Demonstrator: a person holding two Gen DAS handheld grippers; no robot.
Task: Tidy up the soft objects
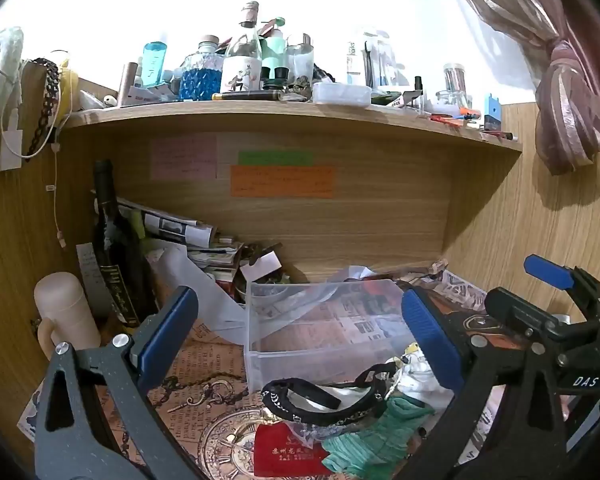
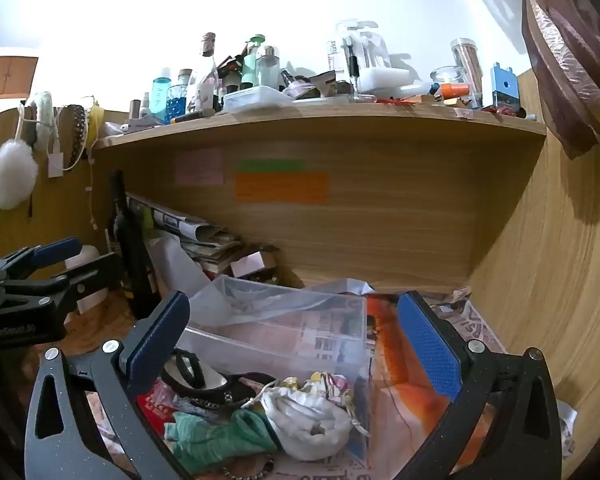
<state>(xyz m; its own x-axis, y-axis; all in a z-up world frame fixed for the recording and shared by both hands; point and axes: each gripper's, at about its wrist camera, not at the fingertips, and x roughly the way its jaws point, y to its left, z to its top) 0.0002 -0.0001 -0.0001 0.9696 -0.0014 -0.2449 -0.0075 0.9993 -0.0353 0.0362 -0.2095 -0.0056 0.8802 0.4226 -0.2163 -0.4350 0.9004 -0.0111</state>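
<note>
A pile of soft things lies at the near end of a clear plastic bin (image 1: 324, 320) (image 2: 284, 320): a black headband (image 1: 320, 400) (image 2: 216, 388), a green cloth (image 1: 376, 436) (image 2: 220, 436), a white drawstring pouch (image 2: 308, 420) (image 1: 416, 372) and a red pouch (image 1: 288, 452) (image 2: 156, 404). My left gripper (image 1: 300, 340) is open and empty above the pile. My right gripper (image 2: 296, 344) is open and empty over the white pouch and bin. Each gripper shows in the other's view, the right one (image 1: 548, 308) and the left one (image 2: 36, 272).
A wooden desk nook with a cluttered shelf (image 1: 292, 112) (image 2: 320, 120) above. A dark wine bottle (image 1: 116, 248) (image 2: 132, 248), a cream cup (image 1: 64, 312) and stacked papers (image 1: 188, 232) stand at the left. Sticky notes (image 1: 282, 180) are on the back wall. A curtain (image 1: 568, 112) hangs right.
</note>
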